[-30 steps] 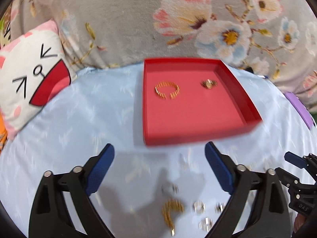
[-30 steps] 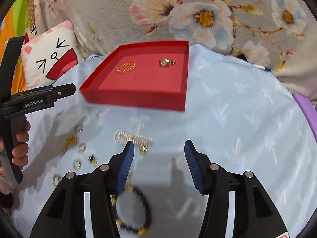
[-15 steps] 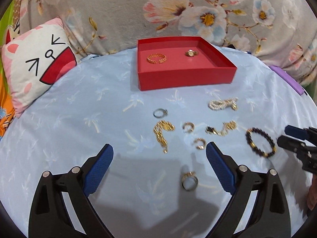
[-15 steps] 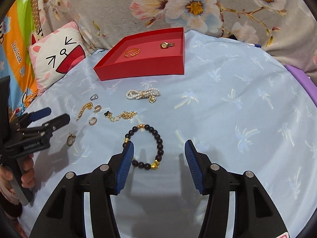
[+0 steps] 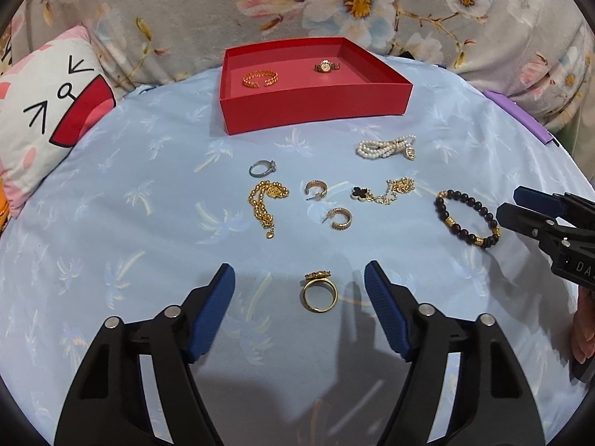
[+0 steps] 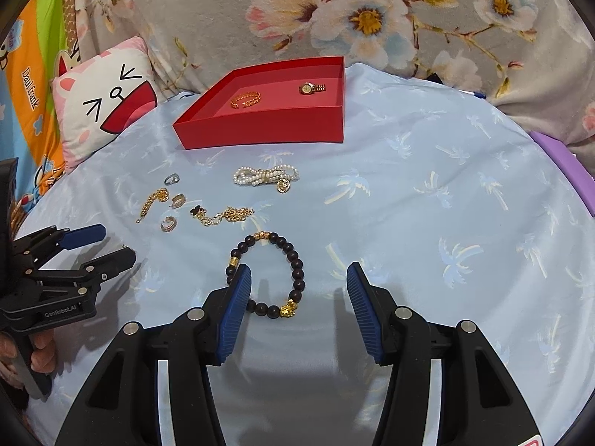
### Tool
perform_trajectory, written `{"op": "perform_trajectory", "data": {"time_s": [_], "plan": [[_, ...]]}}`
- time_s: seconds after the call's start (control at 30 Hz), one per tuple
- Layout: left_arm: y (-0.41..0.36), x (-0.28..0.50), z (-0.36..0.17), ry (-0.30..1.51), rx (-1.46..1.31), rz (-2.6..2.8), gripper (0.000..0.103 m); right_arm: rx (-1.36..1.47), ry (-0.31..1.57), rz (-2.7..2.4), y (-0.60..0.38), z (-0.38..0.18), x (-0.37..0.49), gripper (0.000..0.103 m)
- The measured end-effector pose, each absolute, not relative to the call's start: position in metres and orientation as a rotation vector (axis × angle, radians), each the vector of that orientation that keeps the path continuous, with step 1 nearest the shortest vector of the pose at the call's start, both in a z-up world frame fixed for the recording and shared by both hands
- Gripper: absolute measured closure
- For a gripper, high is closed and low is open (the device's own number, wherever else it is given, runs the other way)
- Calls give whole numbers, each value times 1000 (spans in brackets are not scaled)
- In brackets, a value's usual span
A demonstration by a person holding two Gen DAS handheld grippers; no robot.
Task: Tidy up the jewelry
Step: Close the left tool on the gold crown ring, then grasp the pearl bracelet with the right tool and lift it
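Note:
My left gripper (image 5: 299, 278) hangs low over the blue cloth with its jaws closing. A gold ring (image 5: 318, 295) lies between the pads, untouched. My right gripper (image 6: 297, 275) is open over a black bead bracelet (image 6: 297, 271); its left finger covers the bracelet's left side. The red box (image 5: 316, 107) at the back holds a gold bangle (image 5: 260, 78) and a small watch (image 5: 326, 67). Loose between box and grippers are a pearl bow bracelet (image 5: 386, 146), a silver ring (image 5: 262, 168), a gold chain (image 5: 266, 200), two hoop earrings (image 5: 316, 189) and a clover chain (image 5: 383, 191).
A cat-face cushion (image 5: 48, 111) leans at the left edge of the cloth. A grey floral blanket (image 5: 334, 0) rises behind the box. A purple object (image 5: 520, 119) lies at the right edge. A hand (image 6: 41, 349) holds the left gripper's handle.
Both grippers drew back from the red box and sank toward the loose jewellery. The left jaws have narrowed around the gold ring. The right gripper now stands over the black bracelet.

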State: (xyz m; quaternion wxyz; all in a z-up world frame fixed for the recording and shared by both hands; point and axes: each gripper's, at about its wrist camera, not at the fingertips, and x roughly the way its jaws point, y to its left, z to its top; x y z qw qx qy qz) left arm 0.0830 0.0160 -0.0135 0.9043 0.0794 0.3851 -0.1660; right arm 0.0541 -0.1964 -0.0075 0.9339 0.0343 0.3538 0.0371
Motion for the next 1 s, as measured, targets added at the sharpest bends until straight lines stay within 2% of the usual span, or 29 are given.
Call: {"op": "perform_trajectory", "data": {"time_s": [0.1,0.23,0.33,0.53,1.0], "plan": [[16,89,-19,837,147,-355,49,73,727,81,-196,-8,55,50],[15,87,-18,833,156,-355,55,67,727,84,-193,-8,56,50],[13,87,-18,829,157,-369,69,69,727,84,-193,-9,57,50],[9,85,-17,826,168,-405,83,71,726,83,-193,-8,57,50],[17,87,-13,801,129,-396,85,82,703,99,-195,-3,64,50]]}}
